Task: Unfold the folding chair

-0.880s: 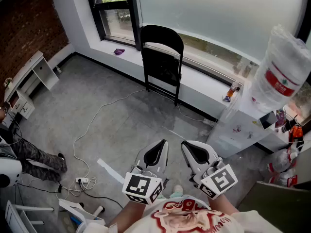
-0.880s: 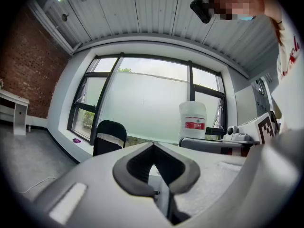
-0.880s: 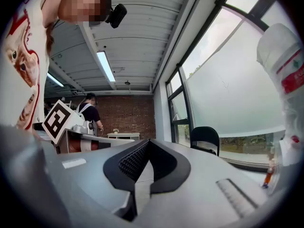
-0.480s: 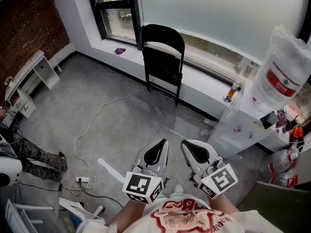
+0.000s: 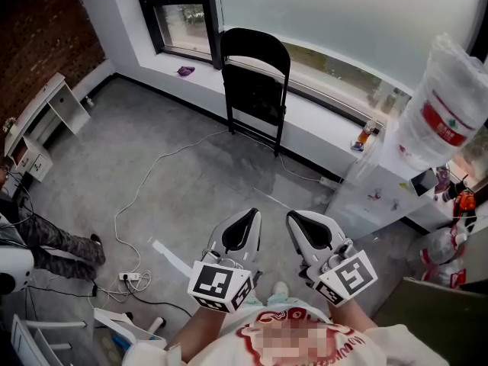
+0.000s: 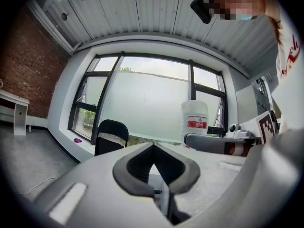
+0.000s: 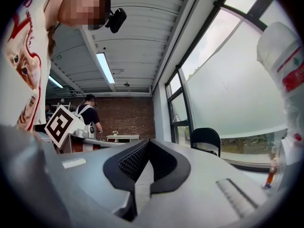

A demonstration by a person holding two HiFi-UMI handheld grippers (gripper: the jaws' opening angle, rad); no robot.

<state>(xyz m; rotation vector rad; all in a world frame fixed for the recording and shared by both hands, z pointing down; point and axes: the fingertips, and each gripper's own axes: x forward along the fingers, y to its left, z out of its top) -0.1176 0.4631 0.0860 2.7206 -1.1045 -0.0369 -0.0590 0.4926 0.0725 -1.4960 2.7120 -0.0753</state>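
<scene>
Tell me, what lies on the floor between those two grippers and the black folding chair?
Head view: bare grey floor and a thin white cable lie between left gripper, right gripper and folding chair.

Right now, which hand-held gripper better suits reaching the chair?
Left, slightly: the left hand-held gripper lines up with the folding chair; the right hand-held gripper sits further right. Both shut, far off.

Black folding chair (image 5: 255, 90), grey floor (image 5: 191, 193), red brick wall (image 5: 46, 29), white desk (image 5: 55, 101), red-labelled translucent water bottle (image 5: 442, 109)
</scene>
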